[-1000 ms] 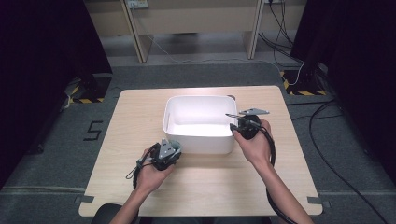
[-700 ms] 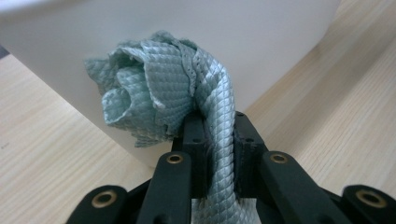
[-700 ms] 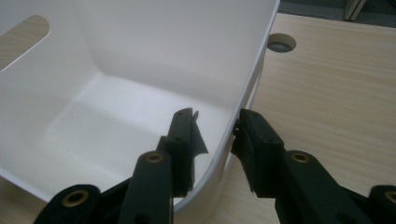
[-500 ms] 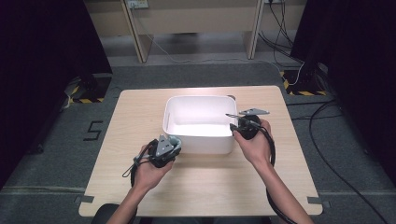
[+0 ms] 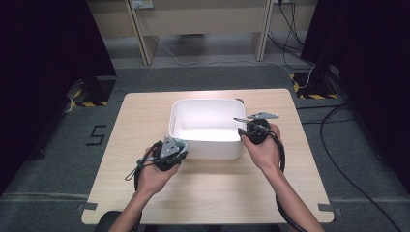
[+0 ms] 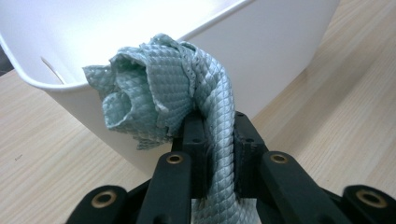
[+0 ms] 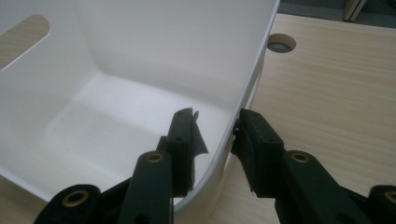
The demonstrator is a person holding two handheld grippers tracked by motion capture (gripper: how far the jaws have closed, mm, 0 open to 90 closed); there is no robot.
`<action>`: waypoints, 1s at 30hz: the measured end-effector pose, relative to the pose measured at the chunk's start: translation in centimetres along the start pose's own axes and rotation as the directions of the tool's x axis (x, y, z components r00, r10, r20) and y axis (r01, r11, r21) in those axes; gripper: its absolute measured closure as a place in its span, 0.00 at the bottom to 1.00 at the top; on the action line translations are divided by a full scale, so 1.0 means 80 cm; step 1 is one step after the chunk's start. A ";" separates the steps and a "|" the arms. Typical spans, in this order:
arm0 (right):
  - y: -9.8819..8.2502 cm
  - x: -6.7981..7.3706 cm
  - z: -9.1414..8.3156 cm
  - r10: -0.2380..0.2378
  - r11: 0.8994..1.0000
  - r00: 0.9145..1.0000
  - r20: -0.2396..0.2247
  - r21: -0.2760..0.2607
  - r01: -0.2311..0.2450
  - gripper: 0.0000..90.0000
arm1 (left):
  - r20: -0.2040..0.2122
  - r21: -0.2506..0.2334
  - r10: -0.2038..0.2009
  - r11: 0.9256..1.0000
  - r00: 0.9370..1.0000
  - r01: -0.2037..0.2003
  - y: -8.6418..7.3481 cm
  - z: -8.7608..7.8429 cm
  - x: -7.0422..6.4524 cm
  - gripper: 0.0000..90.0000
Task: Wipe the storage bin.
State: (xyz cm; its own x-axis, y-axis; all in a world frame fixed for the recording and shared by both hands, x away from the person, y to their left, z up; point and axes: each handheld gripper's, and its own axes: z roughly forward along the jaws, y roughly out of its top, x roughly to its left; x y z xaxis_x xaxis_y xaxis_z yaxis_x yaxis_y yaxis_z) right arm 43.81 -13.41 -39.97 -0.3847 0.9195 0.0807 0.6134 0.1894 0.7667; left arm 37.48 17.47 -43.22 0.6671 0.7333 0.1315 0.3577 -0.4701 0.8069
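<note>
1. Low in the high view, left gripper [image 5: 170, 151] clamped tight on a pale green quilted cloth [image 6: 173, 100]; in the left gripper view, cloth pinched between the jaws at centre frame, its bunched end standing up above the jaw tips.
2. Just beyond, the white tub [image 5: 207, 143] at frame centre, its near wall directly behind the cloth and blocking the way ahead; cloth level with the rim, outside the tub.
3. Right of centre, right gripper [image 5: 249, 129] set astride the tub's right wall: one jaw inside, one outside, closed about the rim.
4. Bare wooden table [image 5: 145, 111] all round; a round grommet hole [image 7: 280, 43] past the tub's far corner, upper right in the right gripper view.
5. Against the earlier frames: left gripper slightly higher and closer to the tub; right gripper unmoved.
</note>
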 end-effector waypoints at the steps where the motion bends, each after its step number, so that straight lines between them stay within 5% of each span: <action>1: 0.000 0.000 0.000 0.001 1.000 1.000 0.000 0.000 -0.001 0.75 | 0.001 0.001 0.001 1.000 1.000 -0.001 0.000 0.000 0.000 0.87; 30: 0.000 0.001 0.000 0.001 1.000 1.000 0.003 -0.002 -0.001 0.75 | 0.011 -0.012 0.019 1.000 1.000 -0.019 0.004 0.011 -0.012 0.87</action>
State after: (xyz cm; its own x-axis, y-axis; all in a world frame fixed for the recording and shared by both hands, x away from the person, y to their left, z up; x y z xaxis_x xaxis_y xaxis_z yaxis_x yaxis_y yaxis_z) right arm 43.75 -13.36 -39.97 -0.3820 0.9207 0.0801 0.6129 0.1876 0.7676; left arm 37.52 16.16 -43.61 0.6806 0.7191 0.1406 0.3373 -0.4778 0.8111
